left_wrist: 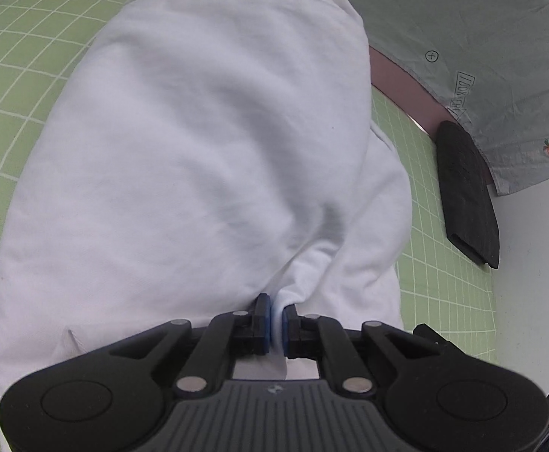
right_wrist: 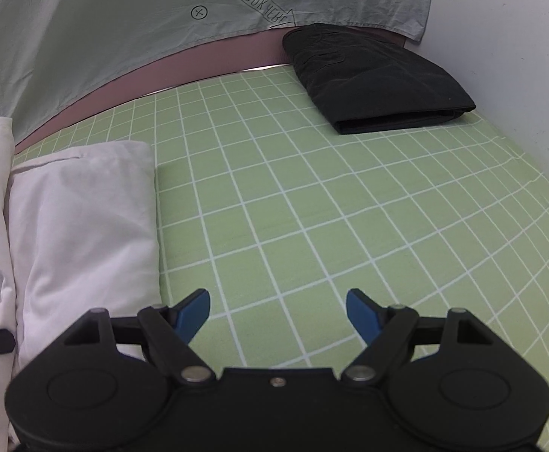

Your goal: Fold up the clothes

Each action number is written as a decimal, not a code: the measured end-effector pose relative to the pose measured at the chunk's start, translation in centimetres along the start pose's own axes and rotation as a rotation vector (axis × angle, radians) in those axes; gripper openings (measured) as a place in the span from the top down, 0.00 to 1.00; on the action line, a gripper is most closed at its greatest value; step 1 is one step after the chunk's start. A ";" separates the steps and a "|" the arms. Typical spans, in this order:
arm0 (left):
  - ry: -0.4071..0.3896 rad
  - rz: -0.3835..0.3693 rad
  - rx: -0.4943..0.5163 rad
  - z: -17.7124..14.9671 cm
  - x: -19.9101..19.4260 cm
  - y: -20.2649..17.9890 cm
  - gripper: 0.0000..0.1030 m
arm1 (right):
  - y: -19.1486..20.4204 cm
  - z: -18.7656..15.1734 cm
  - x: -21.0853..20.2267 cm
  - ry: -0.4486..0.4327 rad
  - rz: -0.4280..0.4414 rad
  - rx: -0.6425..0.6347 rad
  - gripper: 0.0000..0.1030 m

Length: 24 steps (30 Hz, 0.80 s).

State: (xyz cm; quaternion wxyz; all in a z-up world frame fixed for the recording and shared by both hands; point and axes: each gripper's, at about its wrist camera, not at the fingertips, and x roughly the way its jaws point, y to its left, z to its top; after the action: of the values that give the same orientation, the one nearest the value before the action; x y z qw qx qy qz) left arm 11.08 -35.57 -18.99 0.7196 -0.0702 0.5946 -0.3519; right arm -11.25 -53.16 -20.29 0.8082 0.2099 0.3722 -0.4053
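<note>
The left gripper (left_wrist: 276,314) pinches the white garment's (left_wrist: 206,158) near edge, its length running straight ahead, while the right gripper (right_wrist: 278,310) hovers wide open beside it.

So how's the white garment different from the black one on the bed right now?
The white garment is pinched in the shut left gripper and looks loosely bunched; the black garment lies untouched as a flat folded rectangle. White sits nearer the grippers, black at the far corner by the wall. Both rest on the green checked sheet.
</note>
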 end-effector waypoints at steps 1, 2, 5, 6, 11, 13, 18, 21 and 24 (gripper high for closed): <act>0.002 -0.005 0.007 0.1 -0.4 -0.3 0.91 | 0.4 0.1 0.0 0.003 0.014 -0.003 0.22; 0.004 -0.017 0.009 0.3 -1.0 -0.4 0.88 | 0.8 0.2 -0.1 0.005 0.027 -0.006 0.22; 0.000 -0.098 0.004 0.6 -3.3 -0.6 0.58 | 2.0 0.5 -0.3 0.010 0.069 -0.016 0.22; -0.019 -0.131 -0.007 0.6 -4.4 -0.3 0.42 | 2.6 0.7 -0.6 -0.002 0.085 -0.024 0.22; -0.158 -0.117 -0.061 1.1 -9.8 1.5 0.33 | 6.1 2.0 -2.3 -0.053 0.201 -0.083 0.24; -0.198 -0.080 -0.106 1.6 -11.3 3.1 0.30 | 7.5 2.4 -2.6 -0.057 0.253 -0.103 0.28; -0.175 0.098 -0.185 2.0 -11.4 8.1 0.29 | 10.9 2.7 -2.6 -0.006 0.464 -0.093 0.45; -0.152 0.192 -0.228 2.1 -11.4 11.1 0.29 | 13.1 2.4 -1.6 0.064 0.587 -0.106 0.51; -0.113 0.224 -0.236 2.2 -10.8 12.8 0.29 | 14.9 2.1 0.0 0.145 0.651 -0.102 0.56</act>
State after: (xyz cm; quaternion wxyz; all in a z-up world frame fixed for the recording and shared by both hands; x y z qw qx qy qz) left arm 18.01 -20.39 -16.32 0.7733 -0.1073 0.5944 -0.1929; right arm 1.71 -45.79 -18.39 0.8761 0.3053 0.3619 -0.0907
